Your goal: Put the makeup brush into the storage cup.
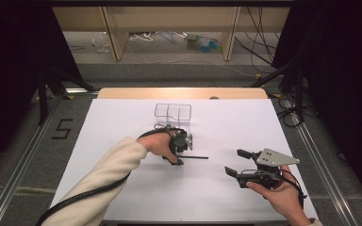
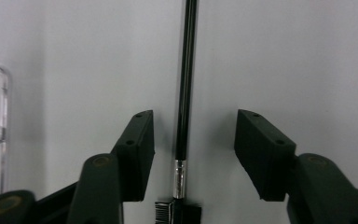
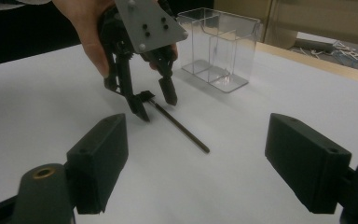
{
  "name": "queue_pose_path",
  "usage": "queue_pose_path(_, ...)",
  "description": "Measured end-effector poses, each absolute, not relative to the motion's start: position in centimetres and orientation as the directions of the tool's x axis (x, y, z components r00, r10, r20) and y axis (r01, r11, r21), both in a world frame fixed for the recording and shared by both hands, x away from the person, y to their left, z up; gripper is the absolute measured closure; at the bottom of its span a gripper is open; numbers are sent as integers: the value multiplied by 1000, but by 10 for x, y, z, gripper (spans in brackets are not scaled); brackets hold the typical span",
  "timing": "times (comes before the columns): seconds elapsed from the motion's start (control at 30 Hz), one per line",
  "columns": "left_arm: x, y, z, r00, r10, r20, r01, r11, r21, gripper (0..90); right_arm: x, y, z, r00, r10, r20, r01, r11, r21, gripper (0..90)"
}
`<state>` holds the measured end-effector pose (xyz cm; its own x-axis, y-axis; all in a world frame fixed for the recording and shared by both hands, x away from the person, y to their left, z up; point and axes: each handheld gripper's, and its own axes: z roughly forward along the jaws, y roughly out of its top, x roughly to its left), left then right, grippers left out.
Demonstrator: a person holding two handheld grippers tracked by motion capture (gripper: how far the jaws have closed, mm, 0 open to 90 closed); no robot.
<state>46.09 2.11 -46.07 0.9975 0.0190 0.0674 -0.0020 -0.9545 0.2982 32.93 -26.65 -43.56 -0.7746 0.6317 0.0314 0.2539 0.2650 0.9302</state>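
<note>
Brush: a slim black makeup brush (image 2: 185, 93) with a small comb head and a silver collar lies flat on the white counter (image 1: 122, 117), between the jaws of the left tool.

Left tool: left tool (image 1: 179, 149) points down over the comb end of the brush, held by a hand in a cream sleeve. Its jaws stand half spread, one on each side of the stem, with a gap on both sides; the pads do not touch it.

Right tool: right tool (image 1: 238, 162) hovers low over the counter, well apart from the brush and off the far end of its handle. Its jaws stand wide, with nothing between them.

Clear holder: a see-through plastic holder (image 1: 172, 115) with divided compartments stands upright just beyond the left tool, away from the person. It looks empty.

Step in hand: by my reading, the left tool is set to grasp the brush near its collar; the grip is not yet made.

Next move: the jaws need to close squarely on the thin stem, low enough to catch it, then lift. The stem is narrow and round, so it could roll or slip aside if the pads meet unevenly.
</note>
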Motion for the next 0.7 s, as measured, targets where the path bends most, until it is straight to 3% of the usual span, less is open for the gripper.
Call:
queue_pose_path(0.17, 466, 19, -461, 999, 41, 8, 37, -959, 280, 524, 329, -267, -435, -774, 632, 32, 257, 268, 929, 224)
queue_pose_path(0.43, 466, 12, -459, 999, 32, -7, 33, -972, 232, 564, 329, -267, -435, -774, 632, 31, 254, 266, 930, 225)
queue_pose_path(0.7, 459, 6, -457, 1000, -4, -2, -4, -984, 178, 728, 329, -267, -436, -776, 630, 31, 255, 268, 929, 226)
